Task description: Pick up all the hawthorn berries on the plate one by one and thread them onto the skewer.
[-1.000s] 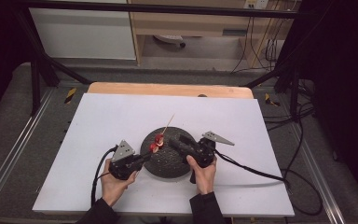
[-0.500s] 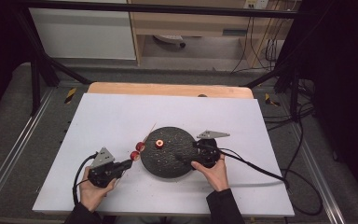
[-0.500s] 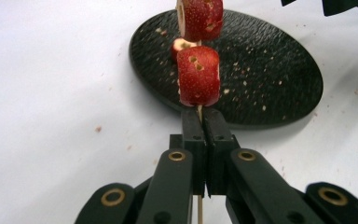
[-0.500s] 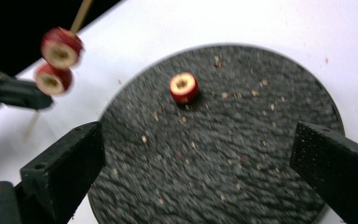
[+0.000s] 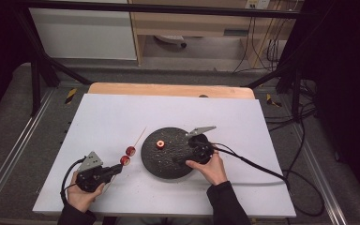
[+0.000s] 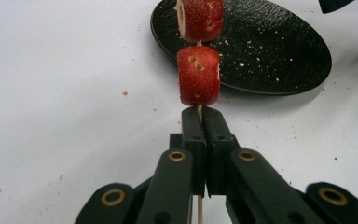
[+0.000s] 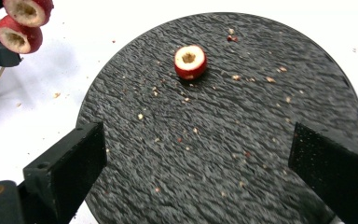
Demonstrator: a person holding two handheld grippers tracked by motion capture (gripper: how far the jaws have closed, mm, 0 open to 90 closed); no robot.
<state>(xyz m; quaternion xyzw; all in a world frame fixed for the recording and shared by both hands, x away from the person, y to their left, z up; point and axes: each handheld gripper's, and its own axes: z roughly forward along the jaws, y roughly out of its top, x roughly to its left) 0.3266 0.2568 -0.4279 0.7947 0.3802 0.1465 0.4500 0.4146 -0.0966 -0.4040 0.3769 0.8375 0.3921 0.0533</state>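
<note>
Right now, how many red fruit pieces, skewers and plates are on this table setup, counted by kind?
Red fruit pieces on the skewer: 2
Red fruit pieces on the plate: 1
Wooden skewers: 1, clamped in the left tongs
Black plates: 1
Total: 5

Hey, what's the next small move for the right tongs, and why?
Probably ease the right tongs forward and close on the loose red fruit piece. Their jaws stand open over the black plate, while the left tongs hold the skewer clamped, two pieces threaded and stick spare.
</note>
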